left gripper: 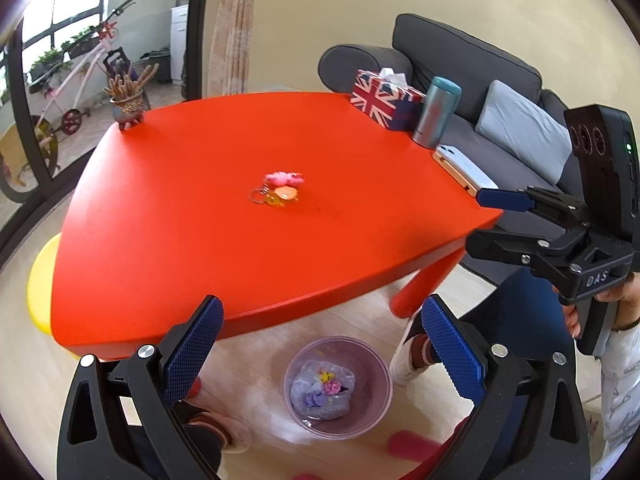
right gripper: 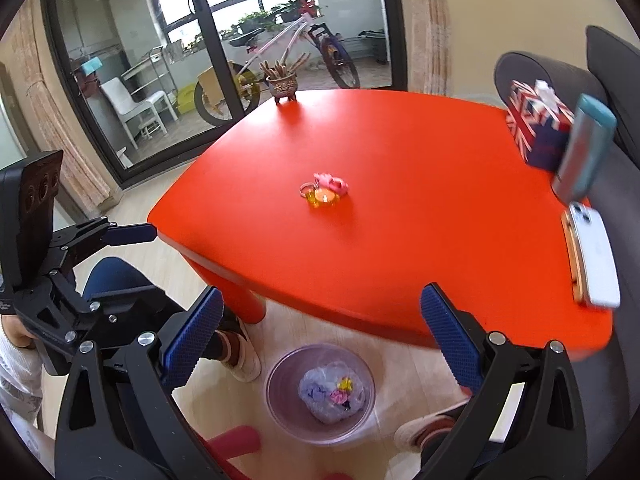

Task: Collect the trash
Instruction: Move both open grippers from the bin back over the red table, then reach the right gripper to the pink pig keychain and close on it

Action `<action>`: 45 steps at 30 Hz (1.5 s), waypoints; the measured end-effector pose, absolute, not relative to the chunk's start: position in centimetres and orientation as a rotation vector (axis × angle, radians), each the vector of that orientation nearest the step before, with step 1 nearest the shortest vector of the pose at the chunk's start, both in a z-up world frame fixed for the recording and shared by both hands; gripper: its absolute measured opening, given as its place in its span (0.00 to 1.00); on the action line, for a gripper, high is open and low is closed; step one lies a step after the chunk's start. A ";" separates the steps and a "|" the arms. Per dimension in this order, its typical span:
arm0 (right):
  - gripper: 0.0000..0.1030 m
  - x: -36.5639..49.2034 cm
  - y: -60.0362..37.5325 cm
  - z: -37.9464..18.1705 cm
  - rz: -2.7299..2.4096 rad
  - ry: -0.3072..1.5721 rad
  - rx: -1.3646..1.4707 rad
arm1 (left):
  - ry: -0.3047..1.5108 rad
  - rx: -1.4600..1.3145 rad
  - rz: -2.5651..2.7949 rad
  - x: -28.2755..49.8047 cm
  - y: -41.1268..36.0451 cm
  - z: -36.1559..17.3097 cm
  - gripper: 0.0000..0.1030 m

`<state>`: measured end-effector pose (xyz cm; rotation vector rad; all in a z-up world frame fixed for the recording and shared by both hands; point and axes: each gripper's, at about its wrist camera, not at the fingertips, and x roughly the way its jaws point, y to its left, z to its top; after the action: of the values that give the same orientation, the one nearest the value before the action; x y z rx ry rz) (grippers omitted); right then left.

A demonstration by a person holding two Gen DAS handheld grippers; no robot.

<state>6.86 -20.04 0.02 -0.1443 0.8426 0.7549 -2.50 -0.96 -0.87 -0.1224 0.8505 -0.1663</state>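
A translucent purple bin [left gripper: 360,412] [right gripper: 284,396] stands on the floor below the red table's near edge. In it lies a crumpled clear bag with coloured scraps [left gripper: 322,392] [right gripper: 332,396]. My left gripper [left gripper: 320,352] hangs open and empty above the bin, and shows from the side in the right wrist view [right gripper: 154,264]. My right gripper [right gripper: 320,344] is open and empty too, over the same bin, and appears at the right of the left wrist view [left gripper: 494,220]. A pink and orange keychain [left gripper: 280,190] [right gripper: 324,190] lies mid-table.
The red table [left gripper: 200,220] [right gripper: 400,240] carries a Union Jack tissue box [left gripper: 384,98], a teal bottle [left gripper: 436,114], a white phone [left gripper: 464,172] and a small plant pot [left gripper: 126,106]. A grey sofa [left gripper: 500,80] stands behind. The person's legs and shoes [left gripper: 412,356] flank the bin.
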 end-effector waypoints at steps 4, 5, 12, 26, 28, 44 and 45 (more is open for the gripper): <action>0.95 8.8 -18.5 0.6 0.770 0.845 -0.176 | 0.852 -0.127 -0.148 -1.7 0.1 -0.5 0.93; 0.95 9.2 -18.2 0.6 0.770 0.846 -0.186 | 0.852 -0.130 -0.142 -1.4 0.4 -0.4 0.93; 0.95 12.7 -15.2 0.9 0.787 0.865 -0.254 | 0.850 -0.140 -0.122 -0.3 1.8 0.1 0.93; 0.94 18.7 -9.3 -0.9 0.833 0.962 -0.359 | 0.851 -0.148 -0.096 2.0 4.1 0.4 0.93; 0.94 19.3 -8.5 -1.5 0.843 0.981 -0.376 | 0.854 -0.150 -0.095 2.2 4.2 0.3 0.93; 0.67 23.7 -5.6 -5.8 0.898 1.159 -0.384 | 0.878 -0.172 -0.081 3.9 5.2 -0.6 0.93; 0.65 23.7 -5.5 -6.0 0.903 1.169 -0.386 | 0.880 -0.175 -0.081 4.0 5.3 -0.7 0.93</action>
<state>23.75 -5.49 -5.96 -0.3862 1.1685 0.9031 4.02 5.30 -0.70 -0.1745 0.8799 -0.0808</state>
